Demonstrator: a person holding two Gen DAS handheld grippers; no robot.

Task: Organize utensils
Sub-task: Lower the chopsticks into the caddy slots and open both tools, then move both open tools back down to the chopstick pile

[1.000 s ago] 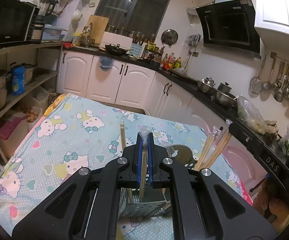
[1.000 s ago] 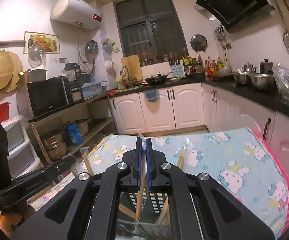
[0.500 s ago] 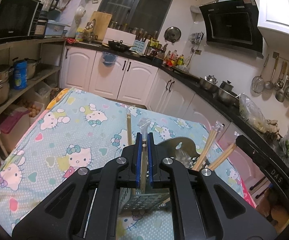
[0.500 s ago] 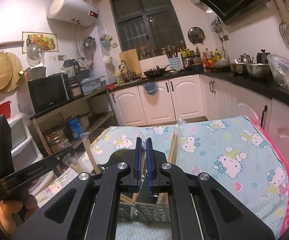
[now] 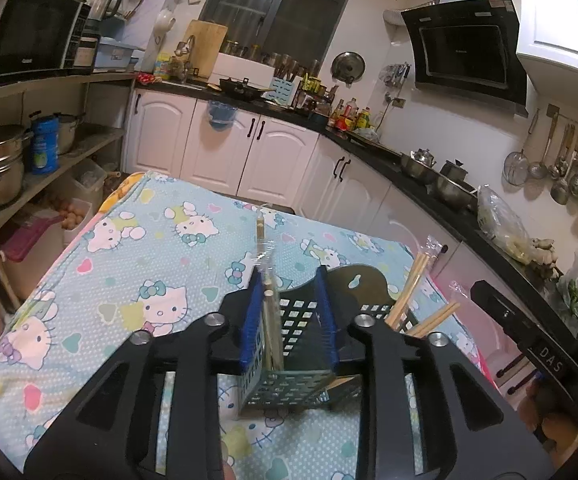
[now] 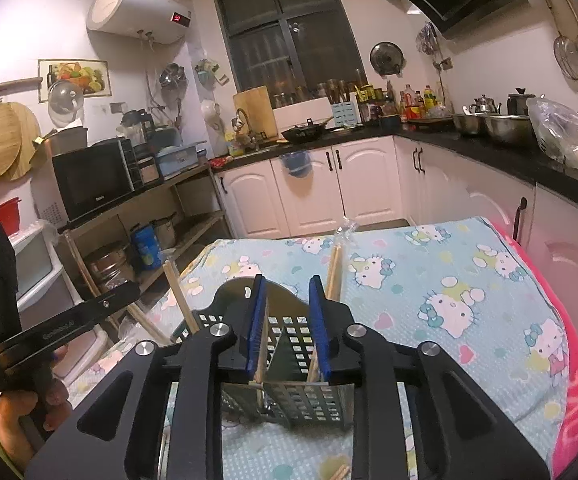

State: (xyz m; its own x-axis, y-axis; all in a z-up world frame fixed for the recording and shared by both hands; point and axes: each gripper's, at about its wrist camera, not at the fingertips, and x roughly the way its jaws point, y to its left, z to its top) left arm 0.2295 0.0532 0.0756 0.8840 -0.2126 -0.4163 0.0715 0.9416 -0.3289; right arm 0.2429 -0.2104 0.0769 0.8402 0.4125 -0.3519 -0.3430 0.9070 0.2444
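Observation:
A dark perforated utensil holder (image 5: 295,376) stands on the Hello Kitty tablecloth (image 5: 137,280). My left gripper (image 5: 289,324) is open right above it; a plastic-wrapped pair of wooden chopsticks (image 5: 265,276) stands in the holder against the left finger. More wrapped chopsticks (image 5: 409,296) lean in the holder's right side. In the right wrist view my right gripper (image 6: 287,328) is open over the same holder (image 6: 301,392). Chopsticks (image 6: 335,264) stand between and behind the fingers, and another pair (image 6: 179,300) leans to the left.
White cabinets and a black counter (image 5: 409,160) with pots run along the back and right. Shelves with a microwave (image 5: 29,32) and pots stand at left. The pink table edge (image 6: 577,380) is at right. The other hand-held gripper (image 6: 41,332) shows at left.
Both grippers have opened and let go of the chopsticks they held. The chopsticks now stand in the holder. Both views sit closer above the holder.

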